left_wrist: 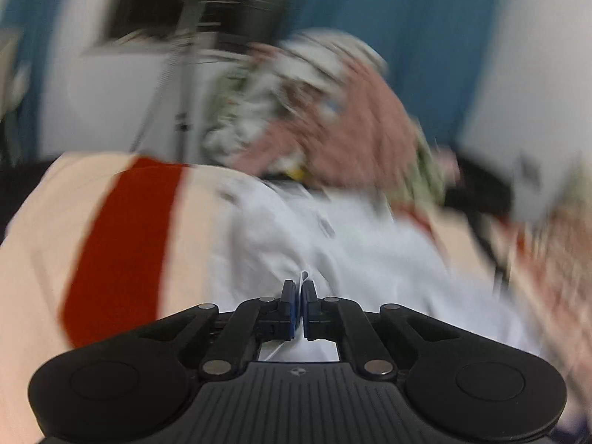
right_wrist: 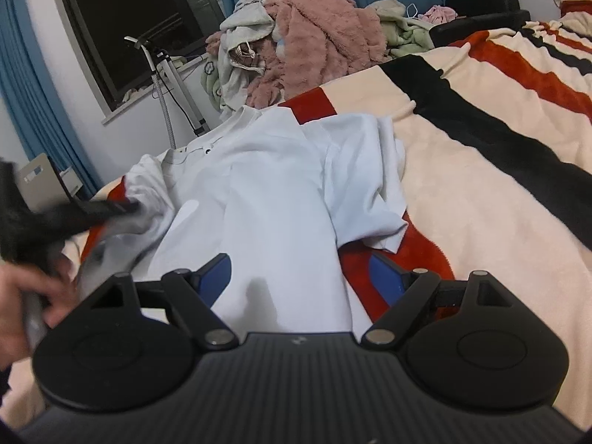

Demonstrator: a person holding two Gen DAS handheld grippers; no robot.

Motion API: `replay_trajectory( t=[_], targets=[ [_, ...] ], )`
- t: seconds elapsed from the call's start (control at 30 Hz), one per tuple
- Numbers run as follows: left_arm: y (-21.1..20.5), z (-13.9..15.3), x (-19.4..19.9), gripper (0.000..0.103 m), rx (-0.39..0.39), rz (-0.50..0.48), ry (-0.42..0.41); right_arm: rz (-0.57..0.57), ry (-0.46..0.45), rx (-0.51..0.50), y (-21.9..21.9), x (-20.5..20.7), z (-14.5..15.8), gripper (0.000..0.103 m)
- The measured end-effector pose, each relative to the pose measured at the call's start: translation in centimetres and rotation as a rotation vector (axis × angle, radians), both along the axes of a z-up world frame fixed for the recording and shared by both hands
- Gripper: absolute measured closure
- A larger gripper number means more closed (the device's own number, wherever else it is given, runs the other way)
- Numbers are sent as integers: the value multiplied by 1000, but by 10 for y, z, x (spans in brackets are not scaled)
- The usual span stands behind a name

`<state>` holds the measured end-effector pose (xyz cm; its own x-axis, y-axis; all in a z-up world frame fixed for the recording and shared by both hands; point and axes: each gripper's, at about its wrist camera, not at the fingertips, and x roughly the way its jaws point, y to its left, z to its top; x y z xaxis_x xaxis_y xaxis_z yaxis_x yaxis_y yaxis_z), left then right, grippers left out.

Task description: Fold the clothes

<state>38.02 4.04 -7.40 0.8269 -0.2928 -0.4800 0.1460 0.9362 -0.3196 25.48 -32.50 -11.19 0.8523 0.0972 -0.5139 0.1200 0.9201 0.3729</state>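
Item count: one white shirt [right_wrist: 266, 185], spread on one striped blanket [right_wrist: 481, 192]; one heap of mixed laundry [right_wrist: 307, 40] behind it; two tongs: left tongs [left_wrist: 299, 296], right tongs [right_wrist: 299, 277]; one hand [right_wrist: 22, 296]

The bed [right_wrist: 462, 192] wears a cream blanket [right_wrist: 481, 222] with broad red and black stripes. A white T-shirt [right_wrist: 273, 185] lies spread across its near part, collar toward the far edge (one sleeve folded over, rumpled). At the bed's far end sits a heap of clothes [right_wrist: 307, 37], pink fleece uppermost.
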Motion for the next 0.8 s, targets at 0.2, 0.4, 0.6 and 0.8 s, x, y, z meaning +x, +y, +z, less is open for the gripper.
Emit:
replay_trajectory(
  t=[0.2, 0.4, 0.6, 0.8],
  targets=[
    [108, 35, 30, 100, 34, 254, -60, -8, -33, -81, 14, -4, 3, 20],
    [189, 57, 64, 101, 168, 523, -24, -2, -54, -155, 29, 0, 3, 20],
    [206, 46, 29, 101, 160, 508, 46, 2, -42, -188, 38, 10, -4, 20],
    [223, 35, -6, 67, 152, 492, 116, 0, -33, -181, 39, 16, -7, 20]
  ],
)
